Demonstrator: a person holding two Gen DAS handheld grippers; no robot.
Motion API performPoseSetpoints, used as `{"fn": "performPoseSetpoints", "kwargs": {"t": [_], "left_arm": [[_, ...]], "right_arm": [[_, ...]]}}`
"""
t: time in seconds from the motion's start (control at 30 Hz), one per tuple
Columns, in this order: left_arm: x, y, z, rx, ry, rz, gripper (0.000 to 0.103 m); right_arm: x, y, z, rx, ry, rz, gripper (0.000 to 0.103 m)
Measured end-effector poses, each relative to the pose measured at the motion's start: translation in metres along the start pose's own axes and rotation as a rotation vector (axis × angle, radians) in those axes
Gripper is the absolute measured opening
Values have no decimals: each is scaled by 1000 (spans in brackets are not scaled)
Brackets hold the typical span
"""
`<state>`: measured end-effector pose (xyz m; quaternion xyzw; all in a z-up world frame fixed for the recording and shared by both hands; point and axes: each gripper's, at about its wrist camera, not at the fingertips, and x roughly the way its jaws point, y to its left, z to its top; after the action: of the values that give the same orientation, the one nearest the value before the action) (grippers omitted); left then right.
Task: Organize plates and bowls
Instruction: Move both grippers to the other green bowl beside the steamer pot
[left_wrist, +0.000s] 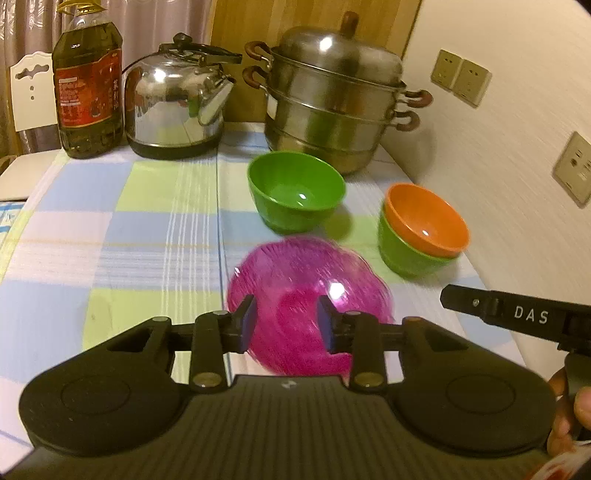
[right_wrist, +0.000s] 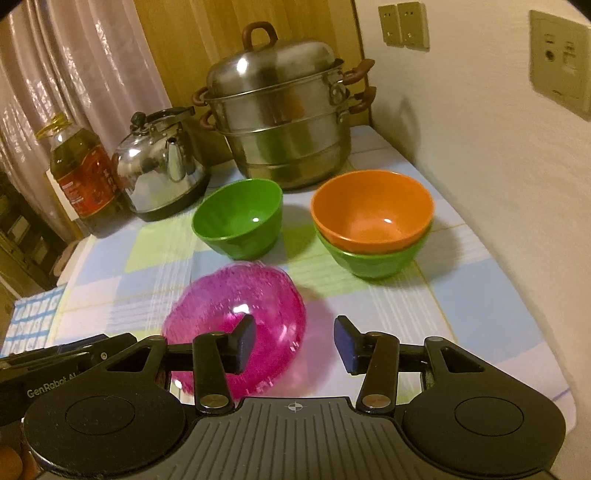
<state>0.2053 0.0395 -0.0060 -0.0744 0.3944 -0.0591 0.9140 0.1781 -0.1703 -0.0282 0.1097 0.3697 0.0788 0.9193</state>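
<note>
the pink bowl is being straddled by the half-open, empty left gripper, nearer than the right gripper, also open and empty.

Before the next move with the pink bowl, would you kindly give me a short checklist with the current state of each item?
1. Left claw open: ok, jaws apart.
2. Left claw lined up on the pink bowl: ok, bowl sits between its fingers in the left wrist view.
3. Contact with the bowl rim: cannot tell, the bowl is blurred.
4. Right claw free: ok, open and empty, bowl to its left.
5. Stack ready: ok, orange bowl nested in a green bowl.
6. Loose green bowl upright and empty: ok.
</note>
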Motion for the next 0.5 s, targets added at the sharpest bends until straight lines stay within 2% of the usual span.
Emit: {"fn": "performPoseSetpoints", "kwargs": {"t": [0.3, 0.5], "left_arm": [[48, 31, 51, 16, -16, -7, 39], [88, 47, 78, -2, -23, -38, 42]], "right_arm": [[54, 19, 38, 11, -9, 24, 47], [97, 29, 59, 10, -6, 30, 47]]}}
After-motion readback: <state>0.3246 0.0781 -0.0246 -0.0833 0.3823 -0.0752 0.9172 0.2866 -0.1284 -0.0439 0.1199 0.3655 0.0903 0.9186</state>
